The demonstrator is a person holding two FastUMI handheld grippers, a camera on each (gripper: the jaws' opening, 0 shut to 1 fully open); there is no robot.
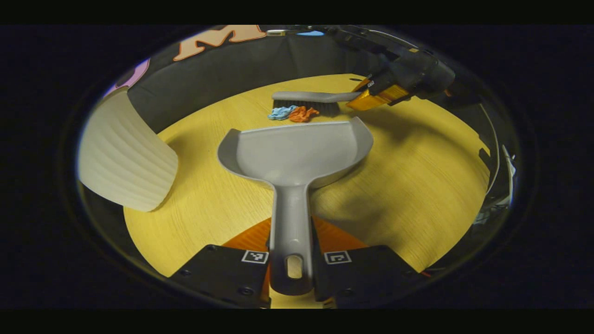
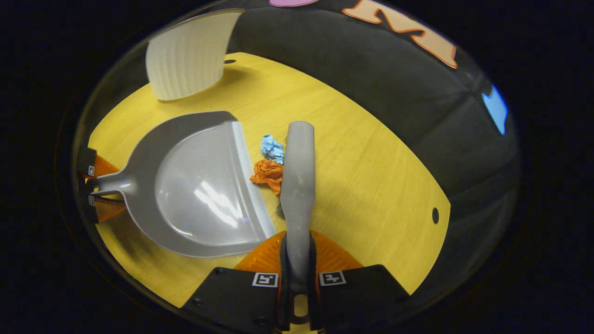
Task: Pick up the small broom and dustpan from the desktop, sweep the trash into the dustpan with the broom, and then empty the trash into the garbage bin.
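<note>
Glossy grey plastic dustpan [image 2: 204, 185], wood-grain desktop [image 2: 362, 185], crumpled paper scraps [image 2: 268, 172], ribbed bin [image 2: 190, 55].

Left gripper [image 1: 291, 260]: bottom centre of the left gripper view, fingers closed on a handle, pointing up the frame. Also at the left edge of the right gripper view.
Right gripper [image 2: 298, 273]: bottom centre of the right gripper view, fingers clamped on a handle. Also at upper right of the left gripper view, angled down-left.
</note>
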